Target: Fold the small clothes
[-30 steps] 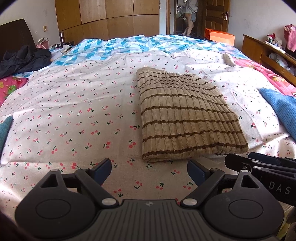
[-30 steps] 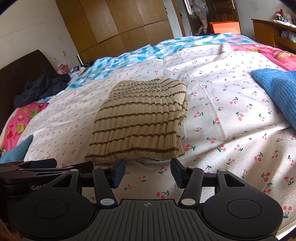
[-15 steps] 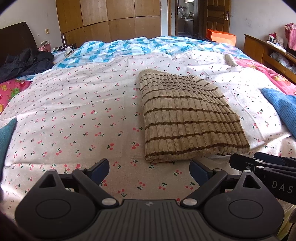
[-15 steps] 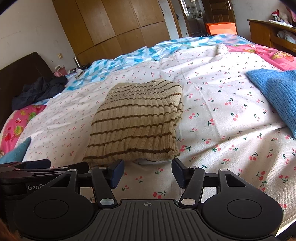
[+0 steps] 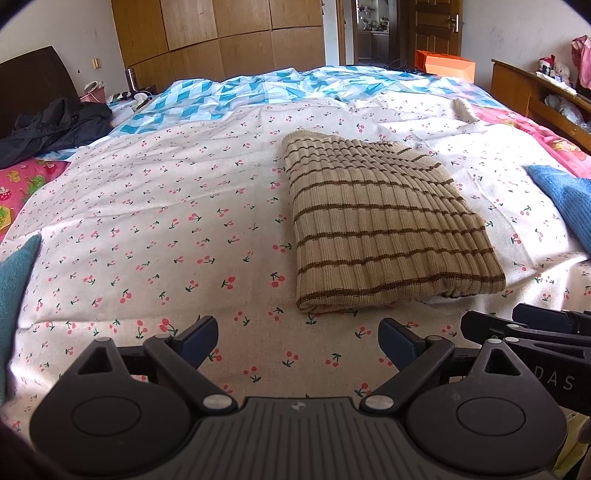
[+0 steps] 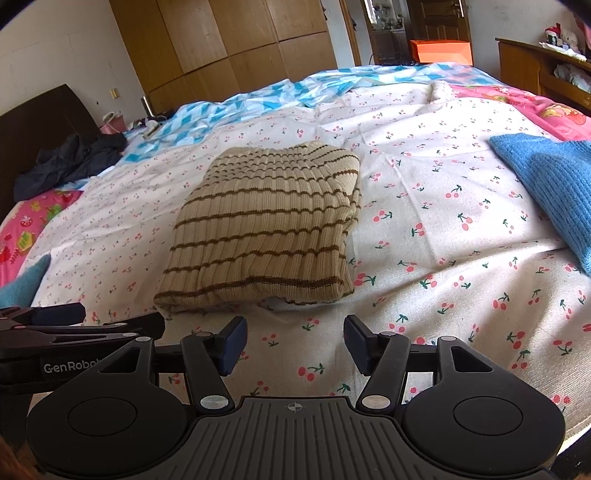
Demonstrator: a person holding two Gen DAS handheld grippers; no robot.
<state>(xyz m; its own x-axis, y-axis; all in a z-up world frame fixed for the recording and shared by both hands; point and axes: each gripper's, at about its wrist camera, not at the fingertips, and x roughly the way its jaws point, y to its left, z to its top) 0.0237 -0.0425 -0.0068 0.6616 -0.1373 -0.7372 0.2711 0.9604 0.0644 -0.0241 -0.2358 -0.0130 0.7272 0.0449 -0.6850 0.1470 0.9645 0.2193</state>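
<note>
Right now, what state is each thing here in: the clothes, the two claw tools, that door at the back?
Striped sweater: folded, flat on the sheet.
Blue knit: lying at the right, partly out of frame.
Dark jacket: crumpled by the headboard.
Left gripper: open, empty.
Right gripper: open, empty.
Door: open.

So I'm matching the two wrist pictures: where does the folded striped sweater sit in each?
Left wrist: striped sweater lies right of centre, ahead of the open tool.
Right wrist: it lies just left of centre.
Shared landmark: the orange box by the doorway, upper right in both.
</note>
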